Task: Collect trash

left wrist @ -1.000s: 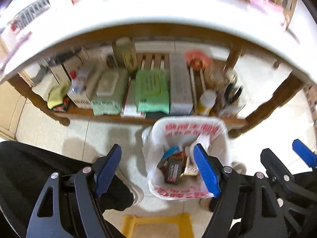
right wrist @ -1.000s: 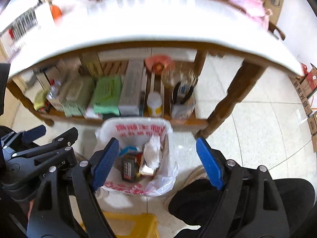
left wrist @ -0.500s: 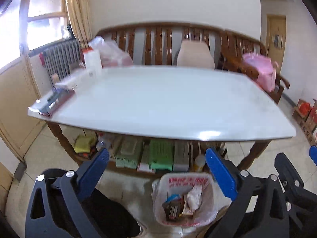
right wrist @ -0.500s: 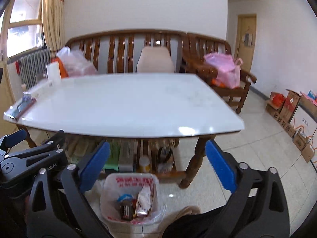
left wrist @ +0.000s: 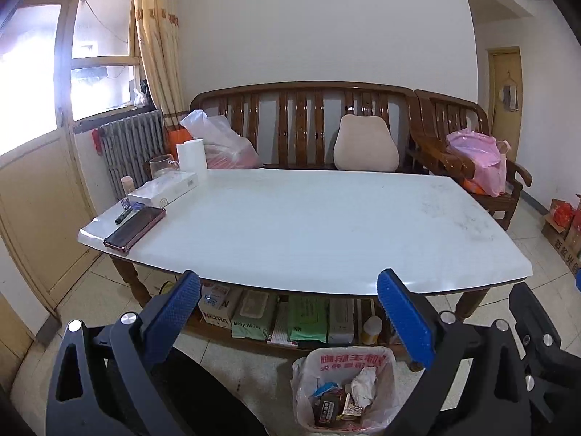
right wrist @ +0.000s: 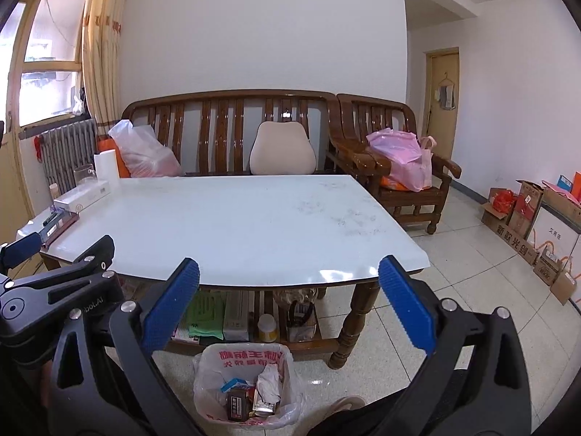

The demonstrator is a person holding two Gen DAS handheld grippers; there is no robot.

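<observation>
**Both grippers empty over the bin, table looking clear of trash**

I am holding the left gripper and the right gripper side by side at the near edge of the white table, both looking across it towards the wooden bench. The lined trash bin is standing on the floor just below and in front of me, under the table's near edge, and it is already carrying wrappers, a small dark packet and crumpled paper.

I am reading this as the pause after a drop: the collecting looks close to finished, since the open tabletop is showing no loose trash. What is lying at the far left corner, a phone, a flat white box and a paper roll, does not look like rubbish to me. My next move is calling for a scan of the table to confirm nothing is left.

Both grippers' jaws are standing spread wide, having just finished opening, with nothing between the blue pads and nothing touching them.
</observation>
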